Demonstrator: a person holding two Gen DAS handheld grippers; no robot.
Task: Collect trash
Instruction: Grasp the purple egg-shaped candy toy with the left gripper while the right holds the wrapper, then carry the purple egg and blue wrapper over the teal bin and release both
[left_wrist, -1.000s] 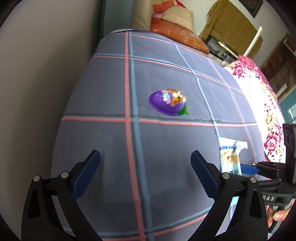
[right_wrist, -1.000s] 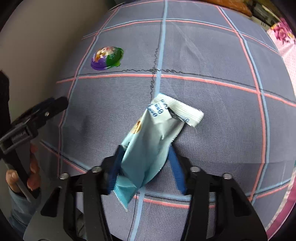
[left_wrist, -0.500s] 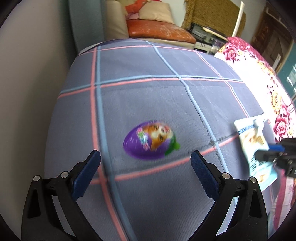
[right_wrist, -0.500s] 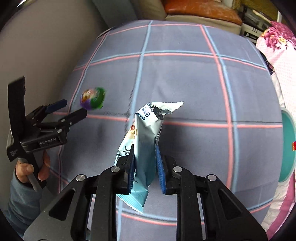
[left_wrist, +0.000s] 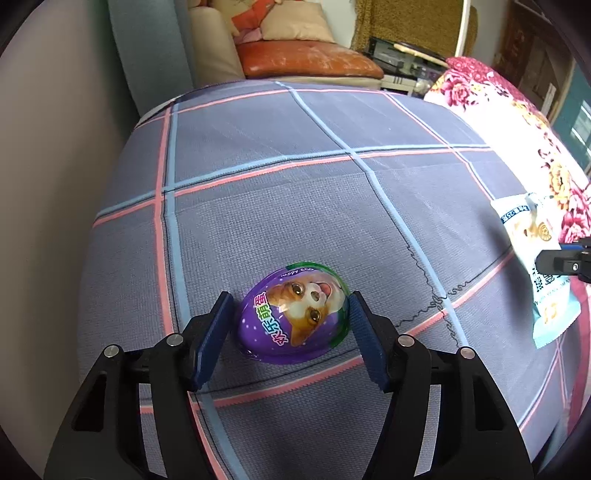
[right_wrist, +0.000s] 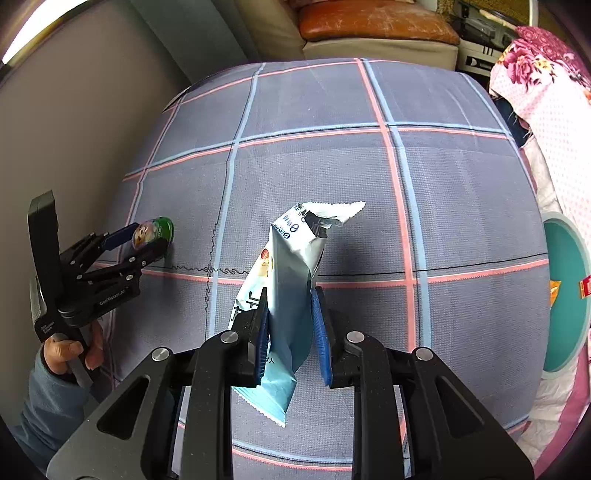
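A purple egg-shaped toy package with a dog picture (left_wrist: 295, 315) lies on the grey plaid bed cover (left_wrist: 295, 177). My left gripper (left_wrist: 291, 332) has its blue pads on both sides of the egg, closed to its width and touching it. It also shows in the right wrist view (right_wrist: 146, 240) with the egg (right_wrist: 153, 230) between its fingers. My right gripper (right_wrist: 290, 328) is shut on a torn light-blue snack wrapper (right_wrist: 291, 280) and holds it upright above the cover. The wrapper shows at the right edge of the left wrist view (left_wrist: 539, 266).
A teal round bin (right_wrist: 565, 302) with some scraps inside stands at the right of the bed. A floral quilt (left_wrist: 517, 122) lies along the bed's right side. A wall (left_wrist: 55, 184) runs along the left. A sofa with an orange cushion (left_wrist: 306, 59) is beyond the bed.
My left gripper moved forward to the egg and closed from wide open onto its sides. My right gripper stayed shut on the wrapper and lifted it higher off the cover.
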